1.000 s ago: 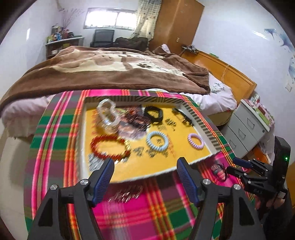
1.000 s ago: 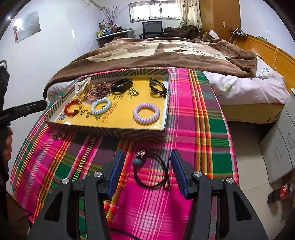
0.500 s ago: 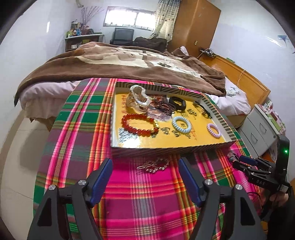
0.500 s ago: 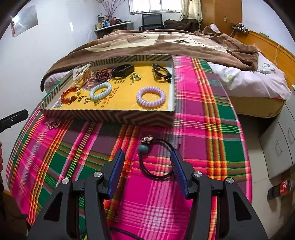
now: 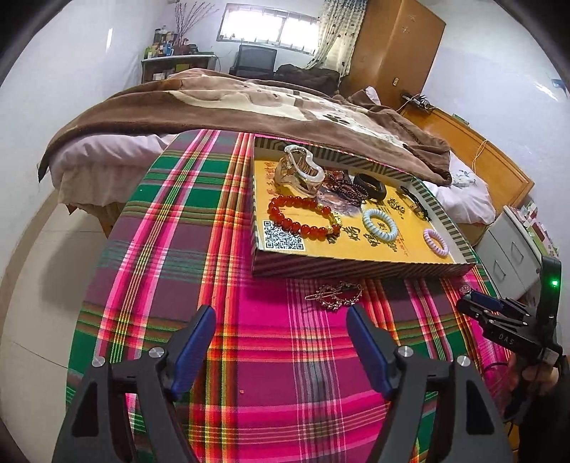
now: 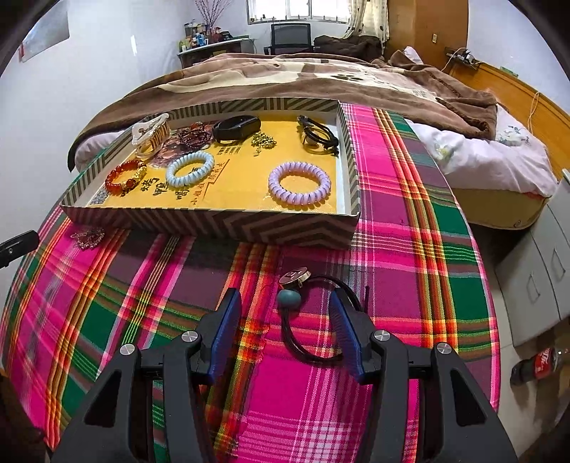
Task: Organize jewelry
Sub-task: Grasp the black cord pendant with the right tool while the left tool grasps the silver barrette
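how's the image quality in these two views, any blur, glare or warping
Left wrist view: sharp, strong fisheye bending of the tray and tablecloth, window blown out, dark vignette at the corners. Right wrist view: also sharp, same barrel warp and dark corners, soft daylight, the tray casts a soft shadow towards the hair tie; no harsh glare on the jewelry.

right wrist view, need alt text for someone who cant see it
The open right gripper hovers over a black hair tie with a teal bead on a plaid tablecloth. Beyond it a striped tray holds bracelets and coil hair ties; a bed stands behind.
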The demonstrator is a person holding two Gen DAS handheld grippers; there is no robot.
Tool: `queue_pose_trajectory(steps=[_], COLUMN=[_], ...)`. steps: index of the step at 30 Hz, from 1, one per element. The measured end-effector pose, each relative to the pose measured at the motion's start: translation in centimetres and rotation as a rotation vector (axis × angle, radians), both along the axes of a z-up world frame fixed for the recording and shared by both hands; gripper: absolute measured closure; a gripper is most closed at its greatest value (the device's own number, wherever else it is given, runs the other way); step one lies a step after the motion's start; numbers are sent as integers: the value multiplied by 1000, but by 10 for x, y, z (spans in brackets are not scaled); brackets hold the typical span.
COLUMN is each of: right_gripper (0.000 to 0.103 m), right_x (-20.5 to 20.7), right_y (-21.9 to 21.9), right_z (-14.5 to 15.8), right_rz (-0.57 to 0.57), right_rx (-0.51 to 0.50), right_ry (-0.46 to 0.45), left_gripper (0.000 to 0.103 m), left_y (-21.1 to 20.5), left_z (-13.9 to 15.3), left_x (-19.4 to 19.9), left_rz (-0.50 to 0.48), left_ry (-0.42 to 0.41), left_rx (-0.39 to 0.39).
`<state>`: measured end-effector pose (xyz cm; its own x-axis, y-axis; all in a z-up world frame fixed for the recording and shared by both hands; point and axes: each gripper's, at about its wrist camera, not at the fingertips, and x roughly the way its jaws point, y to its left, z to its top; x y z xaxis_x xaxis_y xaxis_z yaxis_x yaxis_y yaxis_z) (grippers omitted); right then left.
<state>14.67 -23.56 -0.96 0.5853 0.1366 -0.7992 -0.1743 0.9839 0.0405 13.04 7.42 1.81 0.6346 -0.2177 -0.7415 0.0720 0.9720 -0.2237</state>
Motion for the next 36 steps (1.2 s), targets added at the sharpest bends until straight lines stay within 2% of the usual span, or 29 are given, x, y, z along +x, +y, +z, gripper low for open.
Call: queue_pose_trajectory(steps=[6, 9, 10, 17, 20, 24, 26, 29, 32, 36], right_gripper=[71, 83, 90, 89, 89, 89, 89, 89, 89, 89], right_x=[0, 1, 2, -1, -6, -12, -15, -17, -18, -17], right_y=[4, 5, 5, -3, -6, -7, -8, -8, -8, -8], right_z=[1, 1, 1, 4, 11, 26, 31, 36, 36, 36], right_rz=[1, 5, 5, -5, -8, 0, 2, 4, 1, 0], right_rx=[3, 12, 12, 33, 59, 77, 83, 91, 94, 105], right_ry=[-12, -10, -9, -6, -38, -79, -95, -110, -113, -115], left_gripper=[27, 27, 27, 24, 24, 24, 24, 24, 23, 22], left_y=[-3, -5, -6, -22, -29, -42, -46, -56, -65, -80], left_z=[-4, -7, -7, -11, -14, -18, -22, -26, -29, -34], left_x=[3, 6, 7, 20, 26, 30, 33, 37, 41, 46], left_rz=[-13, -20, -24, -58, -71, -85, -101, -97, -125, -132], left_ry=[6, 14, 14, 21, 29, 24, 39, 41, 50, 53], left_rx=[-12, -12, -12, 10, 17, 75, 63, 107, 118, 206])
